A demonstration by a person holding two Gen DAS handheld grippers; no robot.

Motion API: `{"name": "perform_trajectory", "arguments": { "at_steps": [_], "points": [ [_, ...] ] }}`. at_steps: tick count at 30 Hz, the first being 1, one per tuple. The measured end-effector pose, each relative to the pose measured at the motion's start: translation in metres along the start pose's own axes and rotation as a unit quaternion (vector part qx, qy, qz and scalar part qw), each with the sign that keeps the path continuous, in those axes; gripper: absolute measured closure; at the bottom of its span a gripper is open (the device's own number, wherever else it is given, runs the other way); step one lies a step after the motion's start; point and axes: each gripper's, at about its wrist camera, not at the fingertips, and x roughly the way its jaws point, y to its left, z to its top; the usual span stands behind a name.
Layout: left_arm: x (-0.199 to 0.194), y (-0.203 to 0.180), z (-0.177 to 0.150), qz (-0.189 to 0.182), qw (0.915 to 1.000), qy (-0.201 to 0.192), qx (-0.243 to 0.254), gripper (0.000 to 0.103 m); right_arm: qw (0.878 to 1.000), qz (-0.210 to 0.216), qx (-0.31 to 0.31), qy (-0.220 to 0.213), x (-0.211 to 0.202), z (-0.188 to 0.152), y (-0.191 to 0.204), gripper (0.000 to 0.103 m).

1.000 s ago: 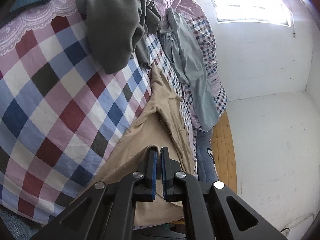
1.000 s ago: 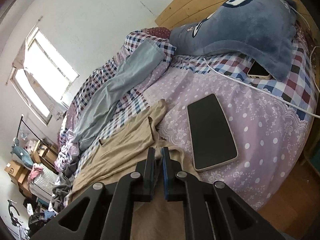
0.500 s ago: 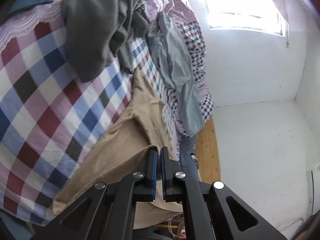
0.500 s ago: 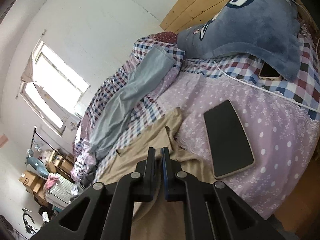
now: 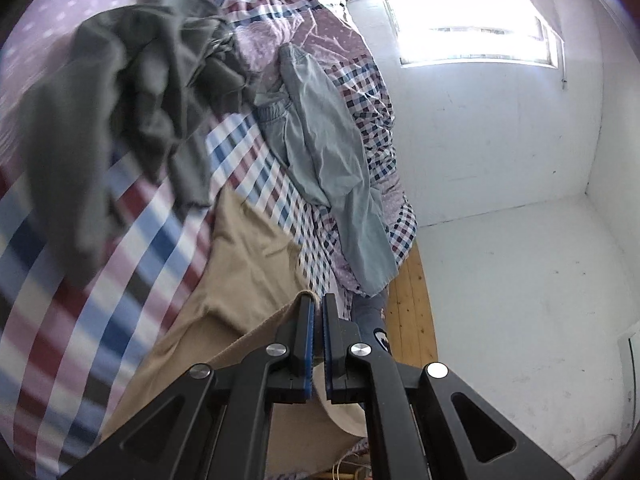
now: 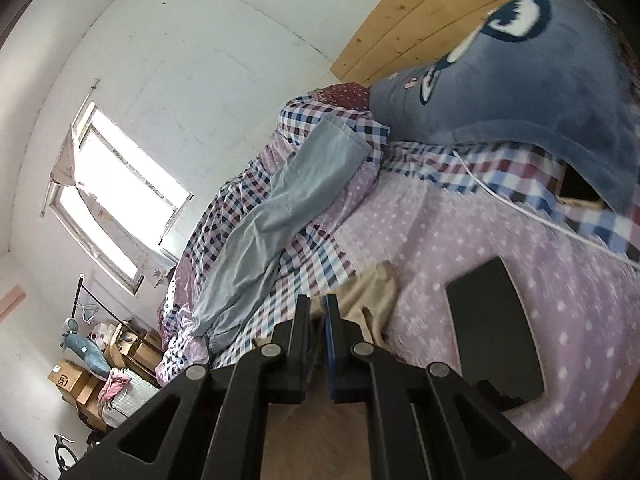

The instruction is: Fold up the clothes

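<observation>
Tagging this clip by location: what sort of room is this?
Most likely a bedroom: a bed with a checked quilt, a wooden headboard, and a big blue plush toy lying on it.

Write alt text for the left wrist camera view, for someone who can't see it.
The left gripper, its black fingers closed, pinches an edge of a tan garment and holds it above a bed with a checked cover. Beyond lie a crumpled dark grey garment and a light blue-grey garment, with a bright window in a white wall.
</observation>
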Motion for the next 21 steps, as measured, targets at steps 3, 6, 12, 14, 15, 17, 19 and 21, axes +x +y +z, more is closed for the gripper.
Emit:
{"name": "perform_trajectory", "arguments": {
  "at_steps": [3, 6, 12, 14, 15, 17, 19, 21],
  "points": [
    [0.022, -0.01, 0.014, 0.009, 0.9999, -0.001, 0.007, 0.101, 1.0, -0.001, -0.006, -0.002, 0.017, 0.013, 0.006, 0.098],
    [0.045, -0.015, 0.028, 0.021, 0.9997, -0.006, 0.007, 0.101, 1.0, -0.001, -0.005, -0.003, 0.038, 0.027, 0.01, 0.098],
    [0.091, -0.019, 0.063, 0.033, 0.9992, -0.025, 0.005, 0.101, 1.0, 0.0, -0.017, 0.001, 0.089, 0.057, 0.018, 0.098],
    [0.108, -0.02, 0.075, 0.041, 0.9985, -0.035, 0.006, 0.101, 1.0, -0.002, -0.025, 0.005, 0.109, 0.067, 0.02, 0.098],
    [0.116, -0.019, 0.08, 0.042, 0.9984, -0.038, 0.002, 0.101, 0.999, -0.004, -0.03, 0.01, 0.121, 0.071, 0.022, 0.098],
    [0.131, -0.016, 0.091, 0.046, 0.9979, -0.045, -0.006, 0.101, 0.999, -0.011, -0.039, 0.018, 0.144, 0.076, 0.024, 0.098],
    [0.145, -0.013, 0.103, 0.053, 0.997, -0.055, -0.01, 0.101, 0.999, -0.019, -0.045, 0.025, 0.167, 0.081, 0.024, 0.098],
    [0.16, -0.011, 0.116, 0.064, 0.9959, -0.062, -0.011, 0.101, 0.998, -0.026, -0.047, 0.033, 0.189, 0.086, 0.021, 0.098]
  ]
}}
